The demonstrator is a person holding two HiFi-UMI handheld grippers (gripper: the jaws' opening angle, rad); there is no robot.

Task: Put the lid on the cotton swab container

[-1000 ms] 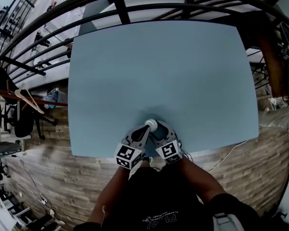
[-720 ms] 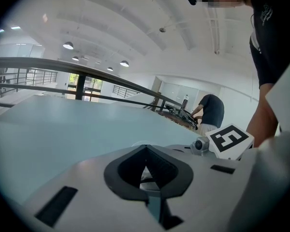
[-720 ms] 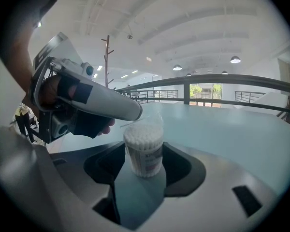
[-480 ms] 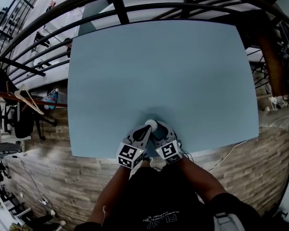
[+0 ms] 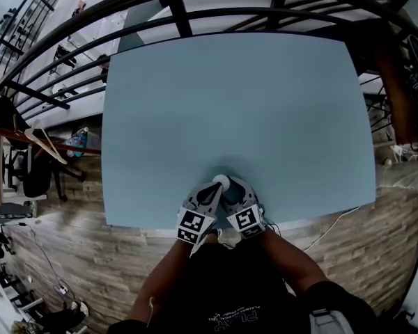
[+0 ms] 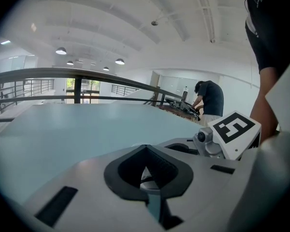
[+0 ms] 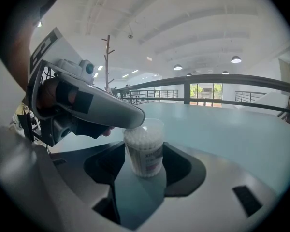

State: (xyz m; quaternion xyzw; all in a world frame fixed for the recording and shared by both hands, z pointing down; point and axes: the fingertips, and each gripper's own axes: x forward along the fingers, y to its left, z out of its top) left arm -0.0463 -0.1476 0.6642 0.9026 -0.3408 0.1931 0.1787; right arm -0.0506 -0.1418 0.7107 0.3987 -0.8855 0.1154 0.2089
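The cotton swab container (image 7: 144,151), a small clear tub full of white swabs, stands upright near the front edge of the light blue table (image 5: 237,103). My right gripper (image 7: 145,168) is shut on its lower part, one jaw on each side. A clear lid (image 7: 152,124) sits on top of the tub. My left gripper (image 7: 133,121) comes in from the left with its jaws together and its tip on the lid's left rim. I cannot tell if it pinches the rim. In the head view the tub (image 5: 221,182) shows as a white disc between the left gripper (image 5: 210,193) and the right gripper (image 5: 235,195).
A dark metal railing (image 5: 195,12) runs round the table's far and left sides. A wooden floor (image 5: 90,249) lies below the front edge. Another person (image 6: 209,98) bends over a bench far behind the table.
Both grippers and the tub stay where they were. Only the head view has shifted slightly.
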